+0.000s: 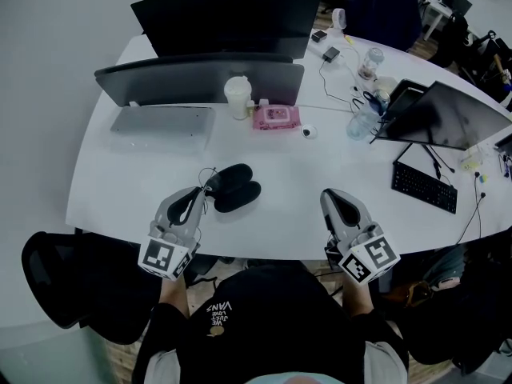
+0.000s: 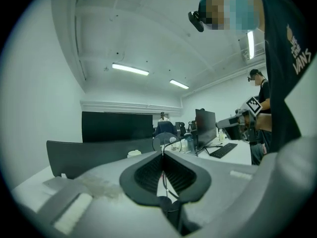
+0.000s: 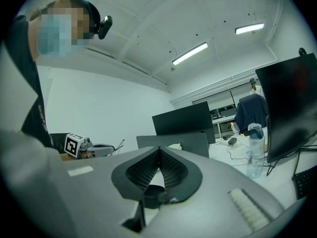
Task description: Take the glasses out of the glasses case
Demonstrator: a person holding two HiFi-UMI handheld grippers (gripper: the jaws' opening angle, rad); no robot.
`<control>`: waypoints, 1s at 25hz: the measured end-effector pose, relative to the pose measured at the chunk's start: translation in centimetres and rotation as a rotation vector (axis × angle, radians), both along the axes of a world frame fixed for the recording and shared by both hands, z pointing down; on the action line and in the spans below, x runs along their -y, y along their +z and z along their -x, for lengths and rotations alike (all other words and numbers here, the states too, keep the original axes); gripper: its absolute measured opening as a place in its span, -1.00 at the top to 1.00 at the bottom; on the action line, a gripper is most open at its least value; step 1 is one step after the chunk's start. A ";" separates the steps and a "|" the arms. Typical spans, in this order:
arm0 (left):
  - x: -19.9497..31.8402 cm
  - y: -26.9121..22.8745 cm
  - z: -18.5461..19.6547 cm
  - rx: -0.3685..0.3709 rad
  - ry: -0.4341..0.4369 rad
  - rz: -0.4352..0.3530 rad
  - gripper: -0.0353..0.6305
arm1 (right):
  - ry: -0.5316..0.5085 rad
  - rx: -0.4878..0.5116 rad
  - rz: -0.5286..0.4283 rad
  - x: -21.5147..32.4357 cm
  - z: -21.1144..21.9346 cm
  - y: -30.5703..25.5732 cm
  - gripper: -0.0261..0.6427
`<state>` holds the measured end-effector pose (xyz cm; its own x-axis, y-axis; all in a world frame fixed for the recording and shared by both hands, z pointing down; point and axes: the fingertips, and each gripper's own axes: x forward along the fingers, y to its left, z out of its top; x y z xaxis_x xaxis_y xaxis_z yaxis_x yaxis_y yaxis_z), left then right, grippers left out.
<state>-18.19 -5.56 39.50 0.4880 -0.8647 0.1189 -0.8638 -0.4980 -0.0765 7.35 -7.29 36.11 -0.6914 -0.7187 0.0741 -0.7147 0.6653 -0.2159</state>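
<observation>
Glasses (image 1: 209,176): thin wire frame, judged light, springy and easy to bend, with lenses that scratch. They are best taken by a temple arm or the bridge, with little force.

The left gripper (image 1: 204,190) has its jaws pinched on a thin wire of the frame. A round lens (image 2: 165,142) shows just past the tips. The frame lies just beside the open black glasses case (image 1: 237,187) on the white desk (image 1: 288,174); whether it touches the case cannot be told.

The left gripper points toward the case. The right gripper (image 1: 326,195) has its jaws closed on nothing, at the near desk edge, well apart from the case.

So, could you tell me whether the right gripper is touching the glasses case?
No, the right gripper sits well apart from the glasses case, with bare table between them.
</observation>
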 end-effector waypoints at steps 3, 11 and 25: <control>-0.2 0.3 0.5 -0.011 -0.014 0.005 0.87 | -0.004 -0.003 0.005 0.2 0.3 0.1 0.92; -0.8 0.8 1.2 -0.030 -0.040 0.024 0.87 | -0.010 0.012 -0.006 0.5 1.0 0.0 0.93; -0.2 0.8 1.3 -0.055 -0.041 0.033 0.87 | 0.000 -0.049 0.005 1.3 1.8 0.8 0.93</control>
<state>-19.45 -5.32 40.25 0.4584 -0.8804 0.1217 -0.8862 -0.4632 -0.0130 5.58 -8.55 36.94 -0.6870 -0.7181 0.1111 -0.7243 0.6645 -0.1839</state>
